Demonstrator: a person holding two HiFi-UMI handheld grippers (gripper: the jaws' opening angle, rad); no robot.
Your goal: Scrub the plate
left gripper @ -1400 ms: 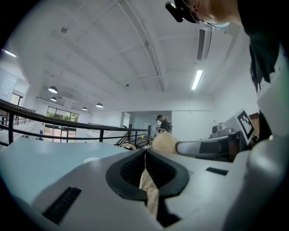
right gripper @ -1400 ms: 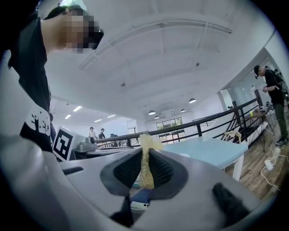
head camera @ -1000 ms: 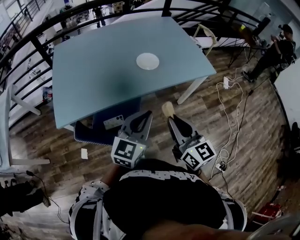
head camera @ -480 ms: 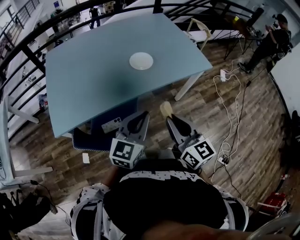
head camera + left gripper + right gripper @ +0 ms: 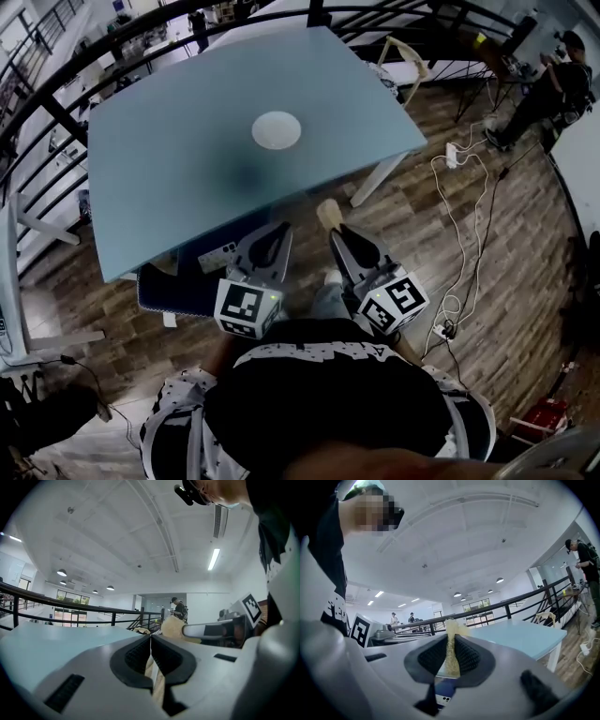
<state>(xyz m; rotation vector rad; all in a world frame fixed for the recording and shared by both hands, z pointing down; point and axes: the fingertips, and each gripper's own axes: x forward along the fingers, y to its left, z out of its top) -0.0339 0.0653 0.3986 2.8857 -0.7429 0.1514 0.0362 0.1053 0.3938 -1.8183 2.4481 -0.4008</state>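
A white plate [image 5: 277,130] lies alone on the light blue table [image 5: 169,169], far ahead of both grippers. My left gripper [image 5: 278,231] is held low near my body, short of the table's near edge, its jaws shut with nothing between them [image 5: 150,639]. Beside it, my right gripper [image 5: 337,236] is shut on a tan scrub sponge [image 5: 328,214], which pokes out past the fingertips. In the right gripper view the sponge [image 5: 451,626] is pinched upright between the dark pads. From the left gripper view the sponge [image 5: 170,626] shows off to the right.
A dark blue chair seat [image 5: 173,286] sticks out under the table's near edge. A black railing [image 5: 56,112] runs behind the table. White cables and a power strip [image 5: 452,155] lie on the wood floor at right. A person [image 5: 548,89] stands far right.
The table and plate have shifted slightly left and nearer in the head view as my head moved. Both grippers keep their pose, the right one still holding the sponge.
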